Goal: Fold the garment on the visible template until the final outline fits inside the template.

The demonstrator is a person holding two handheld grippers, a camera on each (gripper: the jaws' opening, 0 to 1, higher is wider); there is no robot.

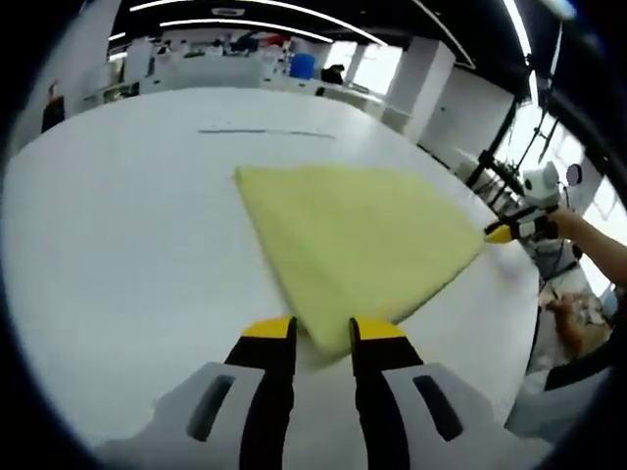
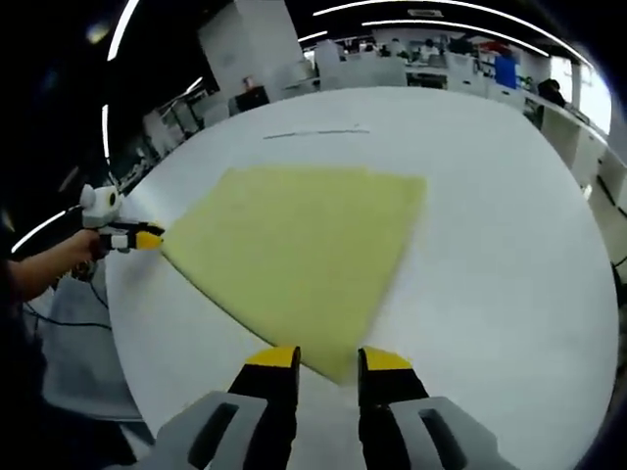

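**Between the jaws: a soft yellow cloth taken at two corners**

At the near edge of the left gripper view, the left tool [image 1: 323, 331] is closing its yellow-tipped jaws around one corner of the yellow garment [image 1: 358, 245]. In the right gripper view, the right tool [image 2: 329, 360] is doing the same at another corner of the garment [image 2: 294, 259], which is dipping between its jaws. Both tools appear to be pinching the fabric, though the contact itself is hard to make out.

Further out, the garment is lying spread on the white counter [image 1: 118, 245], one edge blurring as if lifting. It is reading as thin, light and limp, so it is likely to sag and drag rather than hold shape; corners and edges look like the best places to take hold, with both tools moving together.

Beyond it, a thin dark line [image 2: 313, 132], perhaps part of the template, is running across the counter [image 2: 500, 274].
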